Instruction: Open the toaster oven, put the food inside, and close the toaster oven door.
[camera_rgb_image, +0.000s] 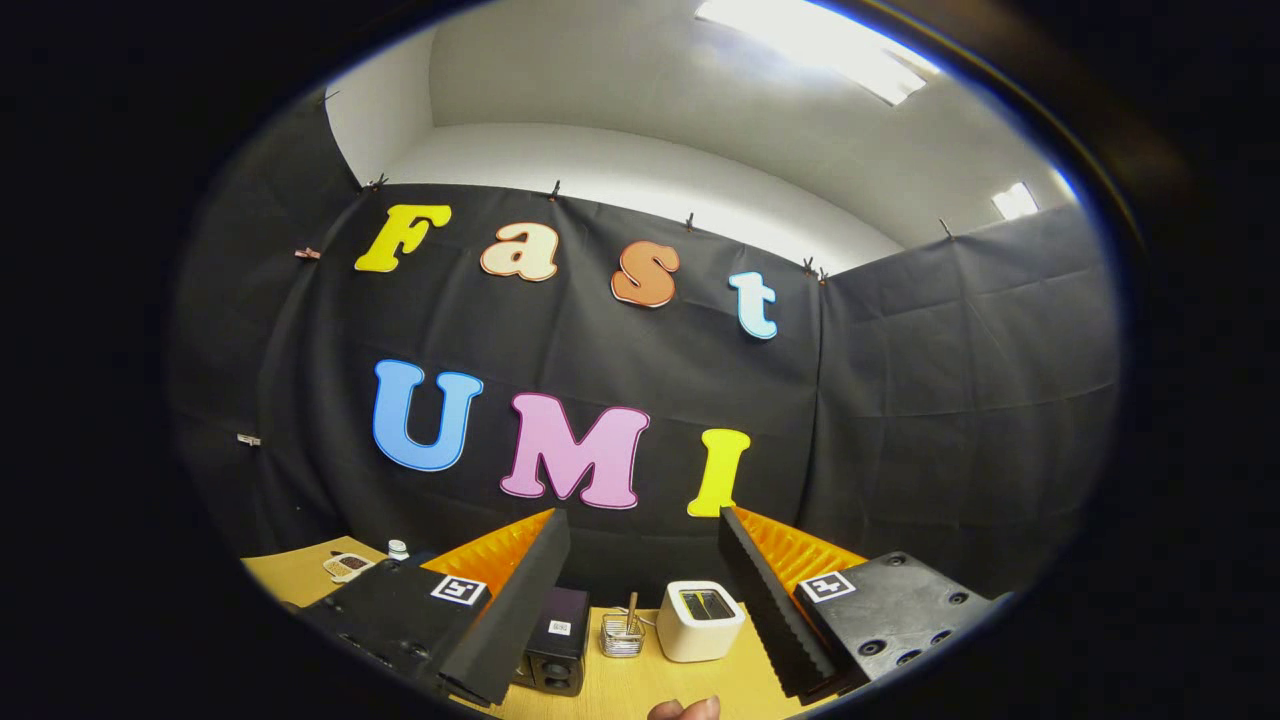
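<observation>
My gripper (642, 520) is open, its jaws wide apart with nothing between them, and it is tilted up toward the booth's wall. Far beyond the fingers (510, 600), on the wooden table (650, 685), stands a small white boxy appliance with a dark window (700, 620), which looks like the toaster oven. Whether its door is open I cannot tell. To its left sits a small wire holder (622, 637) with a brown stick-like item standing in it. A person's fingertip (685, 708) shows at the table's near edge.
A black box with round dials (555, 642) stands left of the wire holder. On the table's far left corner lie a flat patterned item (348, 566) and a small white-capped bottle (398, 548). Black cloth walls close the booth behind and to the right.
</observation>
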